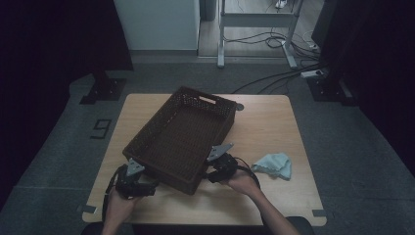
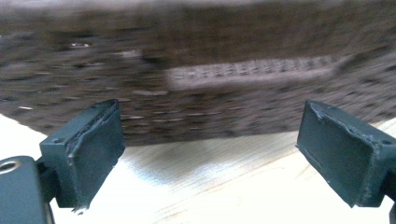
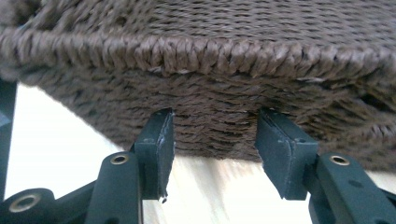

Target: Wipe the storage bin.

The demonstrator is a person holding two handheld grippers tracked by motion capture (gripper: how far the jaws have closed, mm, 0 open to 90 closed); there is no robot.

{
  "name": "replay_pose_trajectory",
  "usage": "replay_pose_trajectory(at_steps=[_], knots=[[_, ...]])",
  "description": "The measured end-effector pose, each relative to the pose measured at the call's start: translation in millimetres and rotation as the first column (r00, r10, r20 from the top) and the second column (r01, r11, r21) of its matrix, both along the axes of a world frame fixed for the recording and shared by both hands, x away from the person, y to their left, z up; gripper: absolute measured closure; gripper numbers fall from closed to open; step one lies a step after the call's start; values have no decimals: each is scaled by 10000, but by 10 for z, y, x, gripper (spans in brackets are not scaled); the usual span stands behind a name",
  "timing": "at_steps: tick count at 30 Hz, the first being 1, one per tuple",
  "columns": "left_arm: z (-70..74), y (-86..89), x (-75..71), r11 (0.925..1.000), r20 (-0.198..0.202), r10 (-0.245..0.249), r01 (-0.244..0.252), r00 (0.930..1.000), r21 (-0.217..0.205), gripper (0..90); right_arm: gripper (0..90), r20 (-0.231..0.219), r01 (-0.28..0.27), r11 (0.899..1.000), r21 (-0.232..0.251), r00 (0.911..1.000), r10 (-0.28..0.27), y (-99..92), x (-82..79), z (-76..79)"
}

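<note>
Presently, by view:

High view, step in hand: both tongs stand at the near end wall of the brown woven basket (image 1: 182, 137), which lies askew on the table (image 1: 264, 127), its far end toward the far edge and its near end toward the near left corner. Judged step: approach to grip the near end, not yet a hold.
High view, left tongs (image 1: 138, 171): at the basket's near left corner, held by the left hand (image 1: 117, 205).
High view, right tongs (image 1: 214, 160): at the basket's near right corner, held by the right hand (image 1: 242, 182).
High view, other item: a pale blue cloth (image 1: 274, 165) lies near the right edge, apart from the basket.
High view, room: dim; grey carpet floor, a metal frame (image 1: 254, 29) with cables beyond the far edge, dark curtains to both sides.

Left gripper view, tongs state: released, jaws wide; the blurred basket wall (image 2: 196, 79) lies ahead, pads not on it.
Left gripper view, surface: pale wood grain under the jaws.

Right gripper view, tongs state: released, jaws partly apart; tips close to or against the weave (image 3: 210, 116) below the braided rim, nothing clamped.
Right gripper view, next move: judged to call for raising each tongs over the rim, one jaw inside, then clenching evenly.
</note>
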State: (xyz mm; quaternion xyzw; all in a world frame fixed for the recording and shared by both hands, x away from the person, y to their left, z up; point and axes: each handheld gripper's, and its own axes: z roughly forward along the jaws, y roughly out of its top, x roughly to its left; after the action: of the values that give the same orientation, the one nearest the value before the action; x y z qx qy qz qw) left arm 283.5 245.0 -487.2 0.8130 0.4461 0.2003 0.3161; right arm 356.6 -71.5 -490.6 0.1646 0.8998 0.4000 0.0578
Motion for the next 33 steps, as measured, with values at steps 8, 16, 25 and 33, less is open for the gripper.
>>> replay_pose_trajectory(at_steps=[8, 16, 25, 33], knots=[[38, -6, -70, 9981, -29, -531, 530, 9986, -310, 72, 452, 74, -401, 9992, -37, 9992, 402, 93, -58, 26], [23, -158, -77, 9891, -169, -1465, 1462, 9891, -198, 181, 462, 295, 968, 9953, 37, 9949, -969, -160, 127, 75], [29, -225, -55, 9842, 102, -1770, 1771, 9841, -43, 191, 487, 320, 926, 9957, 51, 9952, -927, -72, 242, 41], [50, -215, -102, 9830, 43, -1812, 1809, 9834, 323, 240, 583, 189, 684, 9977, -13, 9975, -683, -41, 203, 73]])
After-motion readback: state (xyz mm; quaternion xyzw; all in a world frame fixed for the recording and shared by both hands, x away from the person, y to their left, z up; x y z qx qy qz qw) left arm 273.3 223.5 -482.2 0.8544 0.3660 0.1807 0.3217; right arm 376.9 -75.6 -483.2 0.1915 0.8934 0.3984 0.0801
